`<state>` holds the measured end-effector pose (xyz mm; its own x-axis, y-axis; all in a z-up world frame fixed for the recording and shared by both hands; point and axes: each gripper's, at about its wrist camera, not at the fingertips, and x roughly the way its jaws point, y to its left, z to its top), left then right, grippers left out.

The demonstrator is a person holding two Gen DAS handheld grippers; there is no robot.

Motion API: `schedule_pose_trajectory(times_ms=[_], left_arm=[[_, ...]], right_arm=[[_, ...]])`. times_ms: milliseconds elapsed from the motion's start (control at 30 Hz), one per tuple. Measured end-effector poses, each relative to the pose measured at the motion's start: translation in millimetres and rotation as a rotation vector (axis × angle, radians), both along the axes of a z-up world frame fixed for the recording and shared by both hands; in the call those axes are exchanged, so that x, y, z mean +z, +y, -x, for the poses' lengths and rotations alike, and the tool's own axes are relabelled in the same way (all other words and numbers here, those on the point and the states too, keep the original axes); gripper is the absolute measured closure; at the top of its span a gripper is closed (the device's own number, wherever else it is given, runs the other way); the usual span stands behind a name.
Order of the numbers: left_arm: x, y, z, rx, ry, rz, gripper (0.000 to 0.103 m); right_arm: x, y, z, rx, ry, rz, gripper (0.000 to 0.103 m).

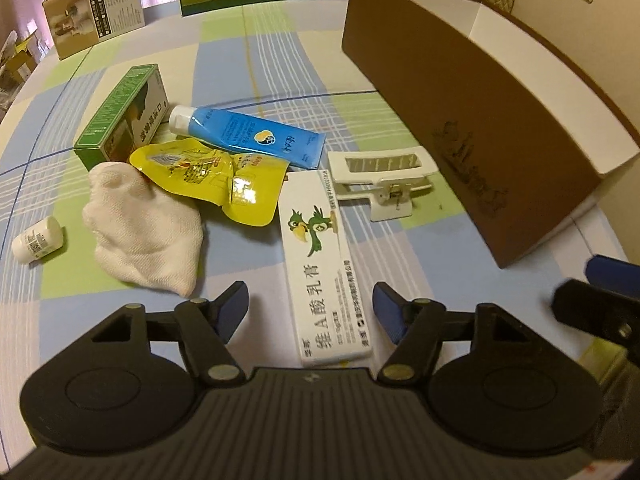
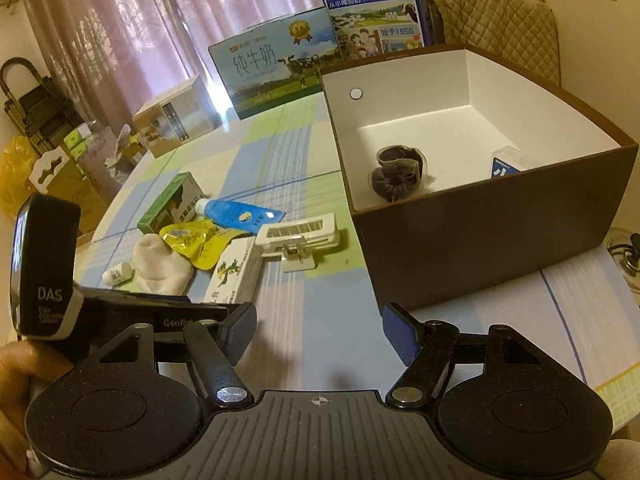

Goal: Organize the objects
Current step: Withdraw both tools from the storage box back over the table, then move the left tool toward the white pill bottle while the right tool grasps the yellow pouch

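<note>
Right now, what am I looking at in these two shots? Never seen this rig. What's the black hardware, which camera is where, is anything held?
There is no robot: a person holds a two-finger tool in each hand, each with a fisheye camera looking along its fingers. One picture is from the left tool, the other from the right tool. The left one straddles a long white ointment box, pads not touching it, so nothing is held. The right one is open over bare tablecloth. Loose on the cloth: a blue tube, a green box, a yellow pouch, a white sock, a small white bottle and a white clip. The brown box already holds a dark scrunchie and a small carton.
</note>
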<state>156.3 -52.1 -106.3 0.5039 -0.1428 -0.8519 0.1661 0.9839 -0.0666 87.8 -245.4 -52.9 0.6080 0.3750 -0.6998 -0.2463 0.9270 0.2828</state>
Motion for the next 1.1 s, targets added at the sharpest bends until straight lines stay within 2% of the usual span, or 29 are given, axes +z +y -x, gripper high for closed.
schedule_pose_trajectory(times_ms=[200,500,833,1000,1100], left_arm=[[5.3,12.2,3.8,0.001,0.007,-0.006,0.04],[35.2,67.1,18.7,0.069,-0.042,-0.005,0.04],[32.3,148.3,-4.4,0.258,-0.061,-0.04,0.04],[26.6,172.4,-16.1,0.296,-0.072,-0.066,0.039],[22.2,182.7,-20.6,0.321,-0.084,-0.072,0.039]], right_arm=[[3.8,16.8,5.4,0.078,-0.03,0.019,0.035],[-1.4,73.9,-8.9,0.23,-0.083,0.076,0.035],[-27.4,158.1,-48.6,0.412,-0.252,0.286,0.035],[-49.3,190.4,-67.3,0.496,-0.305,0.413,0.036],[-61.4,203.8,-75.1,0.528,-0.323,0.476,0.04]])
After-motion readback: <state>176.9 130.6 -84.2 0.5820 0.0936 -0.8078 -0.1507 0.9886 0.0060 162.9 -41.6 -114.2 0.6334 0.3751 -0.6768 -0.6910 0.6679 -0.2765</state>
